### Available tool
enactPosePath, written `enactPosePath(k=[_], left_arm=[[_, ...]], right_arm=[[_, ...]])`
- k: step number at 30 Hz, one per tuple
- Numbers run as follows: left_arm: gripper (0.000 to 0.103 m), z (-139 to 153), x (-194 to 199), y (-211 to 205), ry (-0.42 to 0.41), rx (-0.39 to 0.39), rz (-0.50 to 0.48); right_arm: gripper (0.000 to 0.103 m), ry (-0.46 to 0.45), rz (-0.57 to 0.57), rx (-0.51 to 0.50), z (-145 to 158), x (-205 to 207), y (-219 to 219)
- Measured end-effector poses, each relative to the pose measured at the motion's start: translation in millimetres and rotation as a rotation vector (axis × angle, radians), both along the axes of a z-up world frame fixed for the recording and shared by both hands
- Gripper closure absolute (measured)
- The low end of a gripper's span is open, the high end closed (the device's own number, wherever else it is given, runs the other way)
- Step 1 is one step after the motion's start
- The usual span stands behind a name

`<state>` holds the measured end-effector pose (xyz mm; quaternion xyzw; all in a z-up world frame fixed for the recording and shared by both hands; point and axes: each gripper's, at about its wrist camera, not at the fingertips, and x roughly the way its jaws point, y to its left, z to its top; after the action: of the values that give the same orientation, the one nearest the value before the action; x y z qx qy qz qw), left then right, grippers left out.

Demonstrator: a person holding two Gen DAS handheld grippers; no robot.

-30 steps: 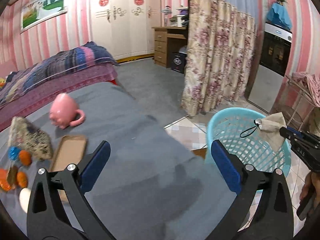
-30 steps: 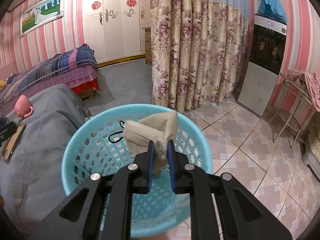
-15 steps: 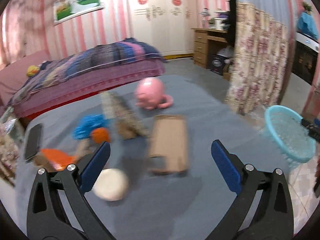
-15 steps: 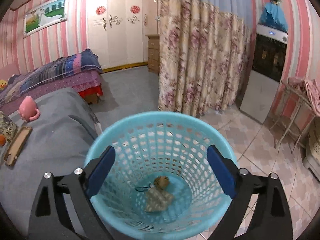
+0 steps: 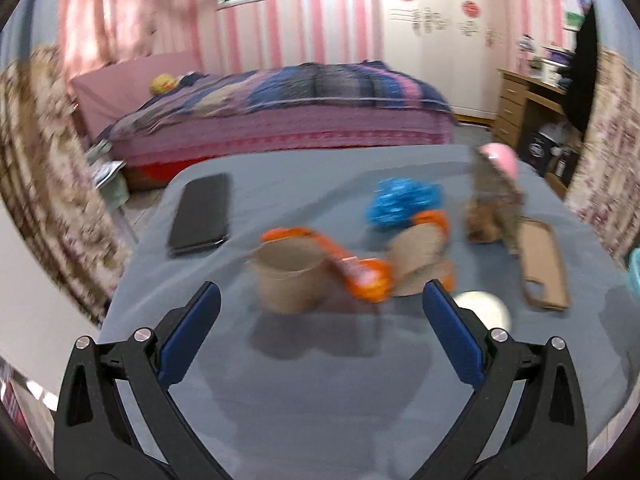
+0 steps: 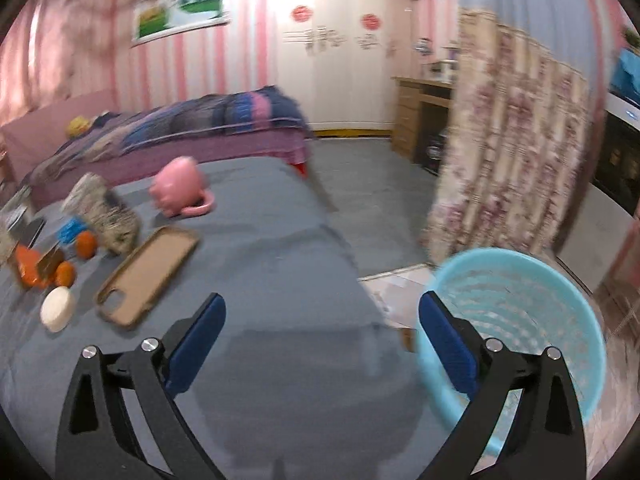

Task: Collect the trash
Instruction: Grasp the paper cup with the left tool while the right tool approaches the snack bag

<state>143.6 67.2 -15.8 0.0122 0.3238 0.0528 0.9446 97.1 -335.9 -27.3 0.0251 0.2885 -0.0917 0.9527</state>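
On the grey-covered table lie a brown paper cup [image 5: 288, 280], an orange wrapper [image 5: 352, 264], a crumpled blue wrapper [image 5: 404, 204] and a second brown cup [image 5: 420, 256] on its side. My left gripper [image 5: 322, 294] hovers open just in front of the upright cup, with nothing between its fingers. The light blue trash basket [image 6: 520, 320] stands on the floor off the table's right end. My right gripper [image 6: 322, 303] hangs over the table's near right part beside the basket. Its jaws are opening, nothing between them. Both views are motion-blurred.
A black phone [image 5: 202, 214], a brown phone case [image 6: 148, 276], a pink mug [image 6: 180, 188], a patterned pouch [image 6: 108, 212], a white round object [image 6: 58, 308] and small orange fruits [image 6: 86, 244] share the table. A bed stands behind it and a floral curtain [image 6: 504, 140] to the right.
My right gripper opened and dropped the beige mask into the basket, then swung left toward the table. My left gripper swept left from the basket side to the litter.
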Motion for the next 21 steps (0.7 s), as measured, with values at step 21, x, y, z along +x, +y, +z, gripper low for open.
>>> enactPosePath(k=[21], left_arm=[[0.034, -50.6, 71.0, 36.4, 0.086, -0.139, 0.041]], right_arm=[[0.008, 0.059, 0.179, -0.036, -16.2, 60.0, 99.8]])
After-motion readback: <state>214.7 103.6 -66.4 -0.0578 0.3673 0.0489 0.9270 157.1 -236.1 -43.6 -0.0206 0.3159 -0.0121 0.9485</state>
